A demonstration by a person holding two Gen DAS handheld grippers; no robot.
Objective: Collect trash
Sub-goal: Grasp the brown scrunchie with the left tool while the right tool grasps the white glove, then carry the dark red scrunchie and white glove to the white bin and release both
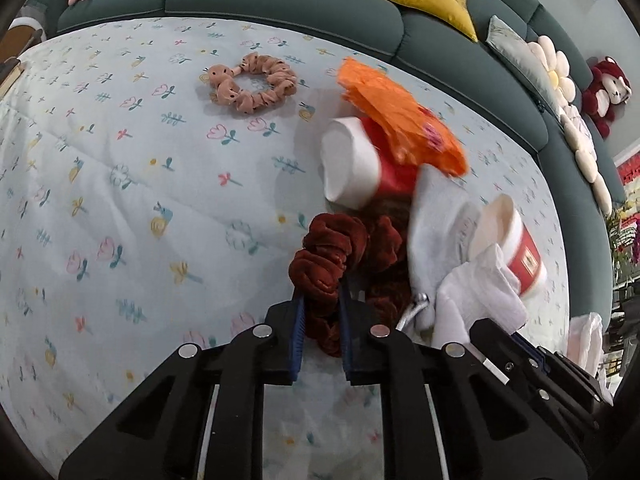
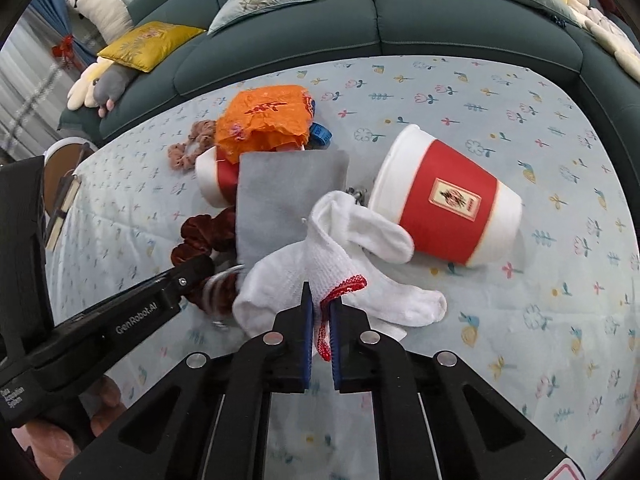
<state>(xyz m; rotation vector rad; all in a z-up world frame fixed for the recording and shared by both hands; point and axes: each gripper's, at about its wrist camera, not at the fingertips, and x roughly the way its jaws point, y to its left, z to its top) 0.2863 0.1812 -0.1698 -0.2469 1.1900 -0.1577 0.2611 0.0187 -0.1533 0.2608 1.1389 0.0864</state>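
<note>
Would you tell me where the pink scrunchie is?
In the left wrist view, the pink scrunchie lies alone on the floral sheet, upper middle, left of the orange wrapper.

On the bed (image 2: 520,320), a glove (image 2: 320,280) lies in front of a cloth (image 2: 280,200), with one cup (image 2: 448,204) to its right and another cup (image 2: 212,180) behind left, under a wrapper (image 2: 264,120).

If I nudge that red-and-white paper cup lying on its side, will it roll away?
The red-and-white paper cup lies on its side, so it would probably roll, curving because it tapers. It looks empty and light, so a nudge likely shifts it easily. The soft floral bedsheet may slow it.
</note>
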